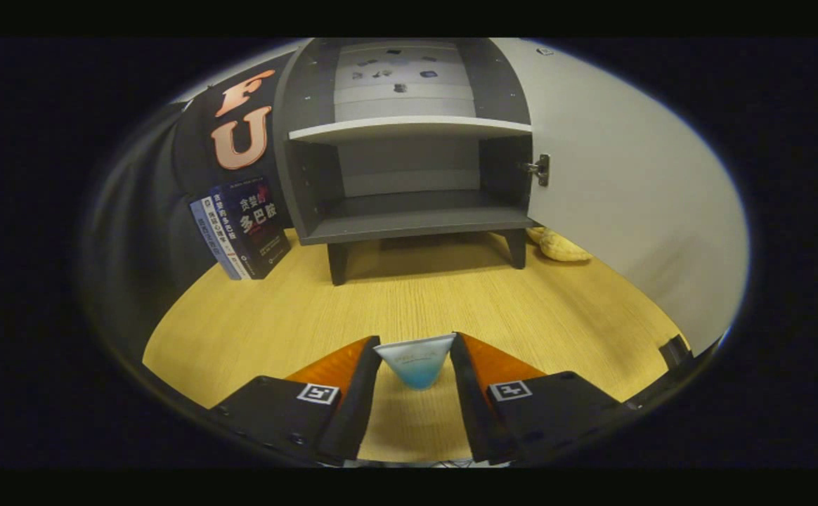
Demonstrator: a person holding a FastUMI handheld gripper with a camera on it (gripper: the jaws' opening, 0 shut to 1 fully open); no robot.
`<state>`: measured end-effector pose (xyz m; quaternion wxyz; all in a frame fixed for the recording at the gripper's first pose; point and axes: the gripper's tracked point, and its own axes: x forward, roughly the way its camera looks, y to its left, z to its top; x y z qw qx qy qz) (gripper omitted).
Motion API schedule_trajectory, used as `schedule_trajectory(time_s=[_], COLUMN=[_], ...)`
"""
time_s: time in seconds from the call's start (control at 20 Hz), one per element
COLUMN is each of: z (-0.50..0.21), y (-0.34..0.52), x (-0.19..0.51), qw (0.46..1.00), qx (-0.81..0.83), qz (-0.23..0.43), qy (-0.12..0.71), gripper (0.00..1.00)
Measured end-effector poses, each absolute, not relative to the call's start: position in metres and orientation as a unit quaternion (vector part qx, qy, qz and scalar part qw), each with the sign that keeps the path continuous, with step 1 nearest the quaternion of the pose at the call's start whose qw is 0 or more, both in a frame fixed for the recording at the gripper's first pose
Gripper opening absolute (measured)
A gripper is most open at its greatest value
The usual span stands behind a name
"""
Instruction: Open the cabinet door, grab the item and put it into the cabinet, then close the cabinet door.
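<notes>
I see a small grey cabinet [409, 161] standing on a wooden tabletop [409, 302], and I place everything else by it. Its door [627, 190] already hangs wide open on the cabinet's right side, so I judge the opening step done.

My gripper [414, 362] sits well in front of the cabinet, low over the tabletop. Its fingers are clamped on the item, a small tube [414, 362] with a pale flat end shading to blue, pressed from both sides between the fingertips. I take the carrying step to be in hand.

The cabinet has two compartments split by a pale shelf [409, 128]. The lower one looks bare and faces me squarely. The next move, as I judge it, calls for lifting the tube above the cabinet's front lip and pushing straight ahead into the lower compartment before letting go.

To the cabinet's left a few books [244, 228] lean against the booth wall. A banana [560, 246] lies by the cabinet's right leg, beneath the open door. Neither blocks the straight path, though the banana may foul the door's swing when closing.
</notes>
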<state>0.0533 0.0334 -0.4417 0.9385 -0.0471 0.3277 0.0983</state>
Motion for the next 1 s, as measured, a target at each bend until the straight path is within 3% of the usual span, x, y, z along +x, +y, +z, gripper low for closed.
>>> schedule_trajectory(time_s=[1.0], z=[-0.166], y=[0.139], x=[0.169], qw=[0.961], qx=[-0.043], qz=[0.135], qy=[0.236], gripper=[0.63])
